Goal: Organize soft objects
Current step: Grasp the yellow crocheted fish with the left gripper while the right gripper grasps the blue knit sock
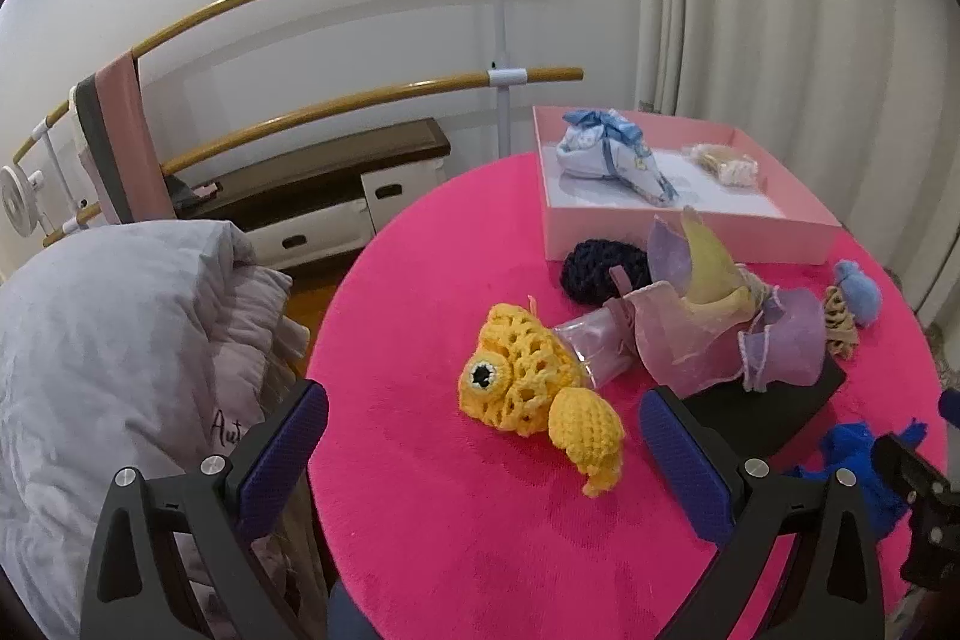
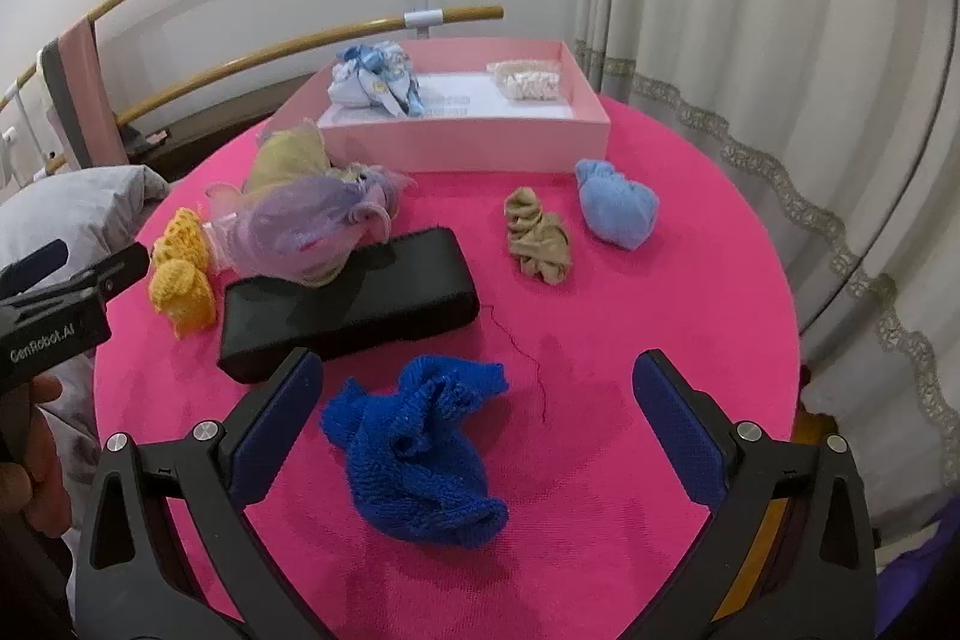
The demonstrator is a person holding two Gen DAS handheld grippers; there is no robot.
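Left wrist view: the left gripper [image 1: 483,451] hangs spread wide over the round table in bright pink plush cloth [image 1: 456,538], nothing between its fingers; the yellow crocheted fish toy [image 1: 528,388] lies just ahead of them. Behind the fish, a heap of lilac and pale-yellow sheer fabric [image 1: 714,322] rests partly on a flat black rectangular case [image 1: 774,406], with a dark navy knitted piece [image 1: 594,274] beyond. The shallow pink cardboard box [image 1: 690,235] at the far edge holds a white-and-blue printed cloth bundle [image 1: 612,154] and a small cream lacy item [image 1: 723,163], possibly bagged. Right wrist view: the right gripper [image 2: 477,415] is equally wide apart and empty, straddling a crumpled royal-blue knitted cloth [image 2: 420,454] on the table. Farther off lie a tan scrunched stocking [image 2: 537,238] and a light-blue balled sock [image 2: 615,205], near each other, in front of the box.
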